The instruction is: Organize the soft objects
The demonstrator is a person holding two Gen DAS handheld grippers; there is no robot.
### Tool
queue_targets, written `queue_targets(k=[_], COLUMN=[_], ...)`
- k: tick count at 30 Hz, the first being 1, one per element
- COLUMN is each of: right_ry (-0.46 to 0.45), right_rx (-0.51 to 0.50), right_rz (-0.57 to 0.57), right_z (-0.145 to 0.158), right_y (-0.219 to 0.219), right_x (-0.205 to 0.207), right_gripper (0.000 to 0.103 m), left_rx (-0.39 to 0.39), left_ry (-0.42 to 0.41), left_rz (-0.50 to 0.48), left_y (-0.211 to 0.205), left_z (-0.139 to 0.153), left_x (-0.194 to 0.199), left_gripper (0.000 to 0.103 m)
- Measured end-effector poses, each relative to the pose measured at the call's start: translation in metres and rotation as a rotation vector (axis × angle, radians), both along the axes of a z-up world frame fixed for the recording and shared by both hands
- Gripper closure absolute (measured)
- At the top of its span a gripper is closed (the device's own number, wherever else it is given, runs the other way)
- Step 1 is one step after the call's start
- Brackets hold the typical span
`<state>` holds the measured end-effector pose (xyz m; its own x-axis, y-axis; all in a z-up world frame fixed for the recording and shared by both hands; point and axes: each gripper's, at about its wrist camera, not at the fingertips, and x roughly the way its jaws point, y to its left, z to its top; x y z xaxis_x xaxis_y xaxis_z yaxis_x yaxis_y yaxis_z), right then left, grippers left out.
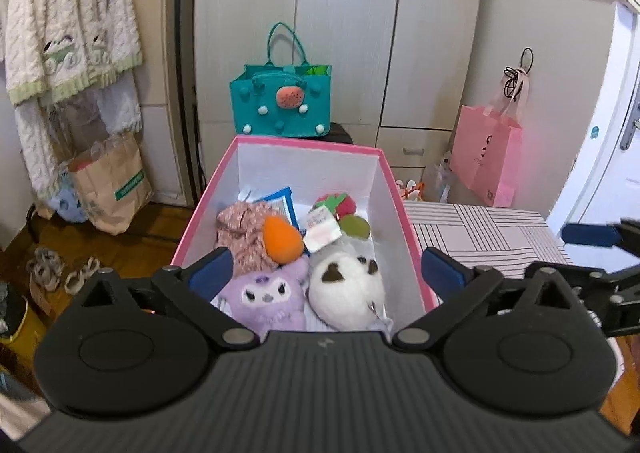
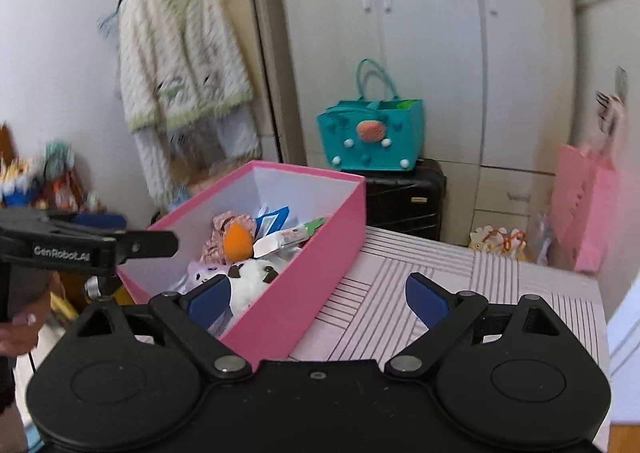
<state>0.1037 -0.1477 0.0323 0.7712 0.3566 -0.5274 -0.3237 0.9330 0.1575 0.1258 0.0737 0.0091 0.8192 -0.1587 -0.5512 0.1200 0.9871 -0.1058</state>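
Observation:
A pink box (image 1: pixel 394 181) with white inner walls stands on the striped table (image 1: pixel 488 231). Inside lie a purple plush (image 1: pixel 264 295), a white round plush (image 1: pixel 346 287), an orange carrot plush (image 1: pixel 282 239), a pink floral fabric piece (image 1: pixel 244 229) and a red-green plush (image 1: pixel 336 203). My left gripper (image 1: pixel 326 271) is open and empty, just above the box's near end. My right gripper (image 2: pixel 318 295) is open and empty, over the pink box's (image 2: pixel 320 253) right wall and the table (image 2: pixel 460 265). The left gripper's side shows in the right wrist view (image 2: pixel 132 243).
A teal felt bag (image 1: pixel 282 101) sits on a black suitcase (image 2: pixel 404 197) behind the table. A pink paper bag (image 1: pixel 486 153) hangs at the right. A white knit jacket (image 1: pixel 68 25) and a brown paper bag (image 1: pixel 110 181) are at the left. Wardrobe doors stand behind.

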Motion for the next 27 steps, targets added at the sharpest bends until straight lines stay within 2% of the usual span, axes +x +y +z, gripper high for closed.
queue_targets(k=[2,4,6,10,14,16,19,21,27], right_ry=[0.016,0.085,0.144,0.169,0.169,0.175,0.184,0.17,0.173], right_rx=[0.035,0.036,-0.035,-0.182,-0.244,-0.196,-0.071,-0.049,-0.015], right_rz=[-0.007,-0.004,-0.071,-0.16,-0.235,-0.244,-0.259,-0.266,-0.316], right_z=[-0.002,-0.006,-0.01,-0.012,-0.011,-0.008,-0.006,-0.005,-0.005], right_y=[-0.008,-0.011,-0.009,-0.004,-0.004,-0.01,-0.017,-0.016,-0.016], right_x=[-0.007,-0.005,0.0,0.001,-0.007,-0.015,-0.031,-0.042,-0.066], right_gripper=[0.007,0.007,0.007,0.006,0.006,0.006,0.006,0.006,0.007], left_rx=[0.012,0.03,0.041,0.04,0.093,0.109,0.055,0.041,0.136], left_ry=[0.035,0.041,0.071,0.198,0.146,0.133,0.157,0.165,0.099], left_rz=[0.028,0.015,0.02,0.05,0.085,0.092,0.064,0.039,-0.012], left_y=[-0.002,-0.004,-0.004,0.001,0.001,0.0,-0.001,-0.005,-0.028], left_z=[-0.001,-0.001,-0.002,-0.003,-0.005,-0.006,-0.008,-0.009,-0.008], left_x=[-0.005,-0.008,-0.007,0.0,-0.011,-0.018,-0.025,-0.032,-0.058], left_gripper=[0.0,0.0,0.0,0.0,0.0,0.0,0.0,0.0,0.0])
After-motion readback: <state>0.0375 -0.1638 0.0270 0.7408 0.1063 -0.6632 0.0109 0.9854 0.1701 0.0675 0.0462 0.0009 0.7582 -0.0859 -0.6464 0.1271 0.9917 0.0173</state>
